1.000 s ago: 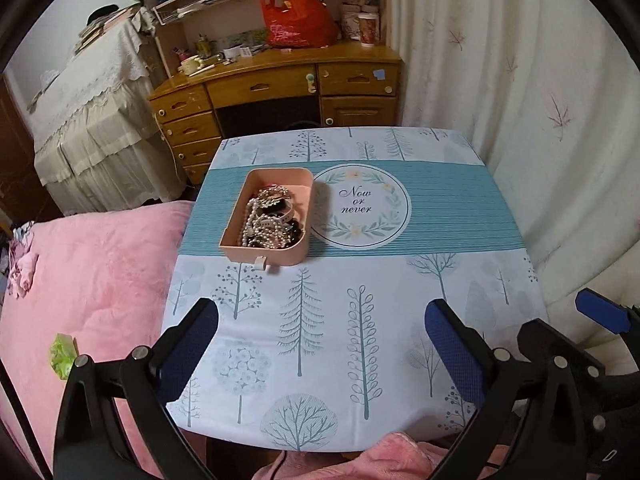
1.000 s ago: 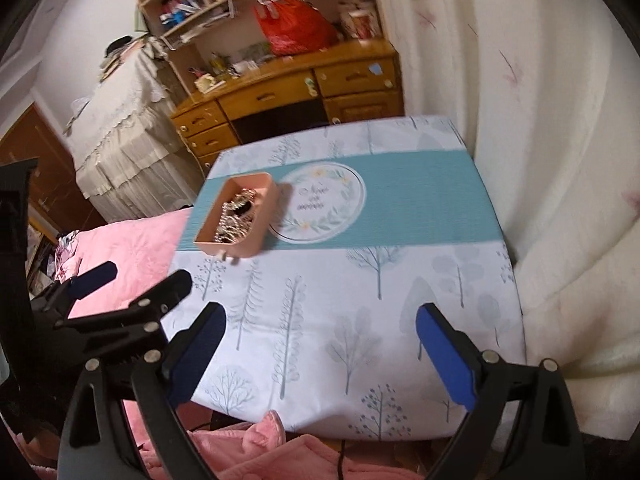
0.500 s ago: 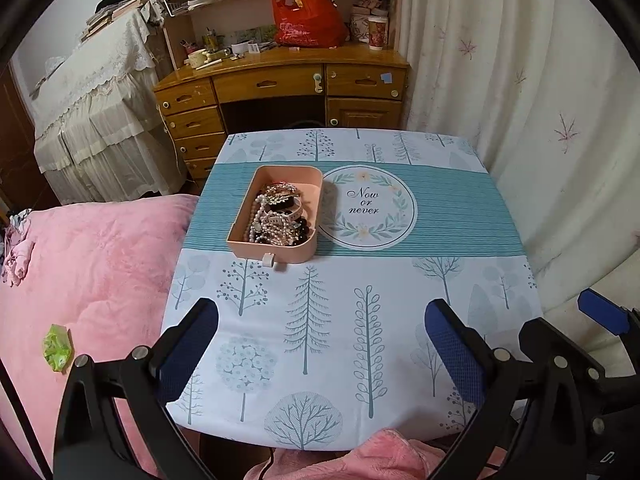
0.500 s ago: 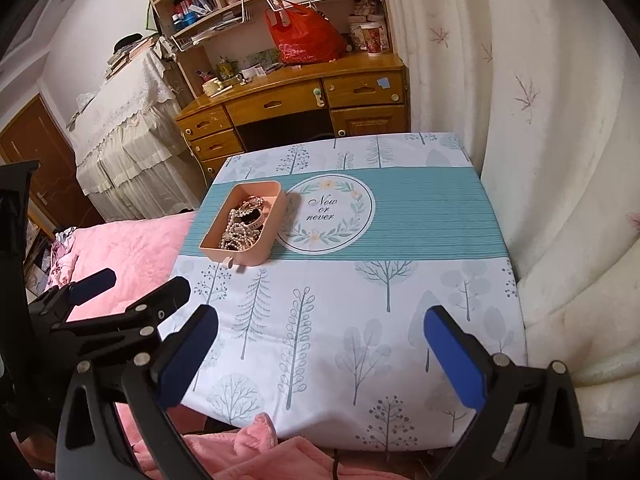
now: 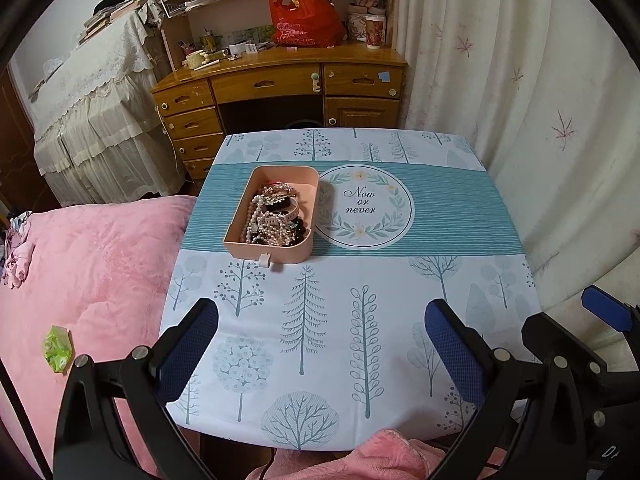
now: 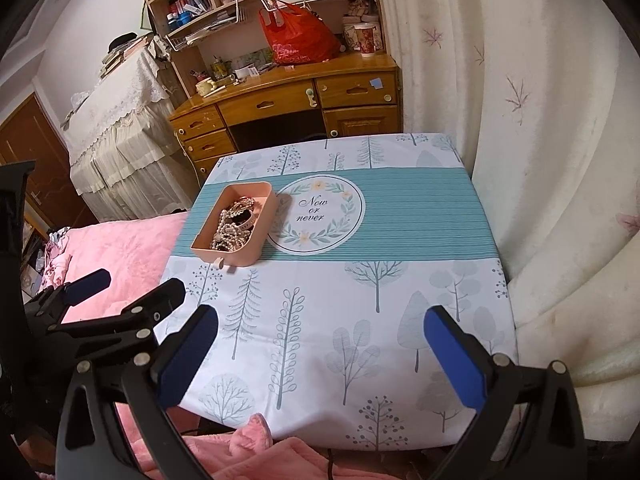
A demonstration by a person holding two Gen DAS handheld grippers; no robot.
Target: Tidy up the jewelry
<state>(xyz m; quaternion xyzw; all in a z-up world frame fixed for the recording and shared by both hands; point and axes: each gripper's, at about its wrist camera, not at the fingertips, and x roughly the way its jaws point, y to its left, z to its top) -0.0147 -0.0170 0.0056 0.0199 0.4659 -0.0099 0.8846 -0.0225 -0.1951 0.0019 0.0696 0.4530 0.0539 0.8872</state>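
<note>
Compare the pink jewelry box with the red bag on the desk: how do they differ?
The pink jewelry box is rigid, rectangular and open-topped, showing tangled beads; the red bag is soft, crumpled plastic with hidden contents. The box sits on the near tablecloth, the bag on the far wooden desk. Neither is touched by a gripper.

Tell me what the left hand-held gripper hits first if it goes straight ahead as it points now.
Probably the tablecloth: the open left hand-held gripper aims down at bare cloth short of the pink jewelry box. Depth is uncertain.
</note>
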